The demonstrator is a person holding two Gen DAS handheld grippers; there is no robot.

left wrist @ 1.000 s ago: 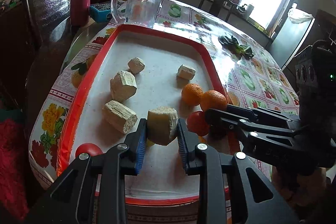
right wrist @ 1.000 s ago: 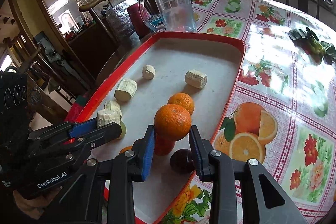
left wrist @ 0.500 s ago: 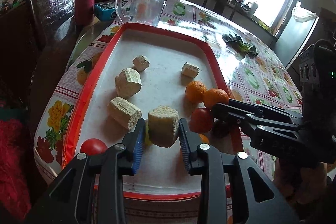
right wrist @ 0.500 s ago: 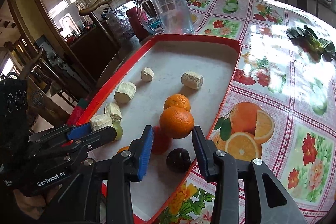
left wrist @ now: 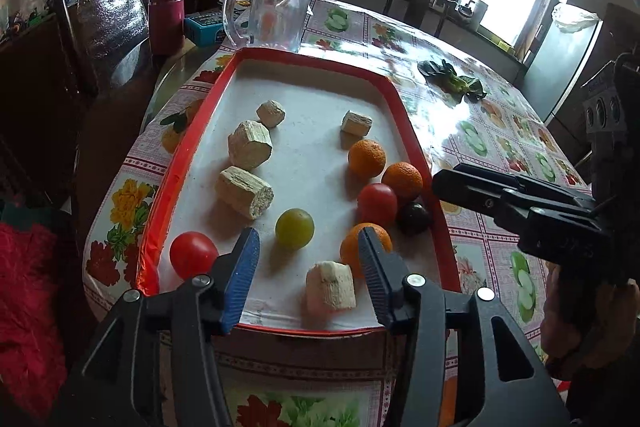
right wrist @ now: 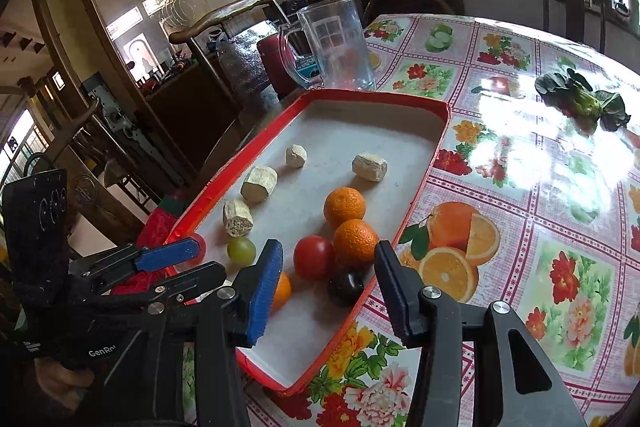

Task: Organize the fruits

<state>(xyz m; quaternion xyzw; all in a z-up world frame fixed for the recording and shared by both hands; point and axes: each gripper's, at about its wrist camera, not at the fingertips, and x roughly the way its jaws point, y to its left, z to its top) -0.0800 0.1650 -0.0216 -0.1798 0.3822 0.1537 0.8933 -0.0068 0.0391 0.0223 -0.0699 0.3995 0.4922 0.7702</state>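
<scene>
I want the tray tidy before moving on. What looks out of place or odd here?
Nothing is spilled or broken. In the red tray one pale chunk lies alone at the near edge, apart from the other chunks along the left. Leafy greens lie loose on the tablecloth outside the tray.

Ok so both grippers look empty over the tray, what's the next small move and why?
Probably close the left gripper on the pale stalk chunk lying loose between its opening jaws and carry it to the other chunks on the tray's left side; it sits beside an orange, among the round fruit.
</scene>
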